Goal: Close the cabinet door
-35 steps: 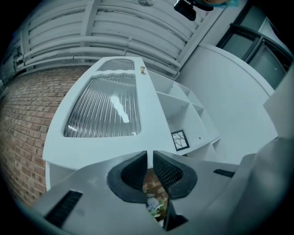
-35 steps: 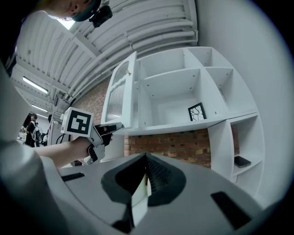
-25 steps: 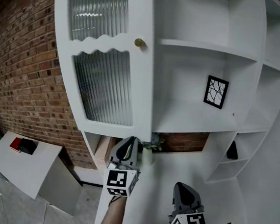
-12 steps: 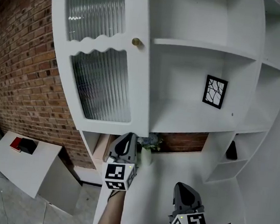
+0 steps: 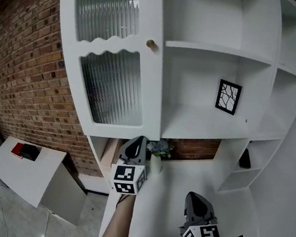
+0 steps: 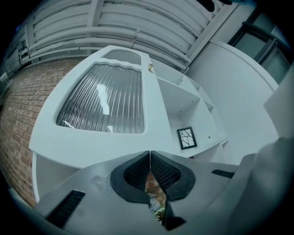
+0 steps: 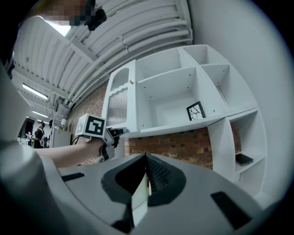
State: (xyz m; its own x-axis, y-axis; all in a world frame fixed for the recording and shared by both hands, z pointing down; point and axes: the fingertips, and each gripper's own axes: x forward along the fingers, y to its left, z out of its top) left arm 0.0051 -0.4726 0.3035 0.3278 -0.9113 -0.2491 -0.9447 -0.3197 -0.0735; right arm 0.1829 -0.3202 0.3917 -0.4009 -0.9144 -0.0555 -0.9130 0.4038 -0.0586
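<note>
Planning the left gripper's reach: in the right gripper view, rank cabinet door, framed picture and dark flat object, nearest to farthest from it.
1. Cabinet door, close beside the left gripper.
2. Framed picture, farther in and to the right.
3. Dark flat object, lowest, at far right.

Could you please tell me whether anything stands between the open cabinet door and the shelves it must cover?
Nothing visible does. The cabinet door stands open at the left; the framed picture sits well back on its shelf, behind the front edge.
</note>
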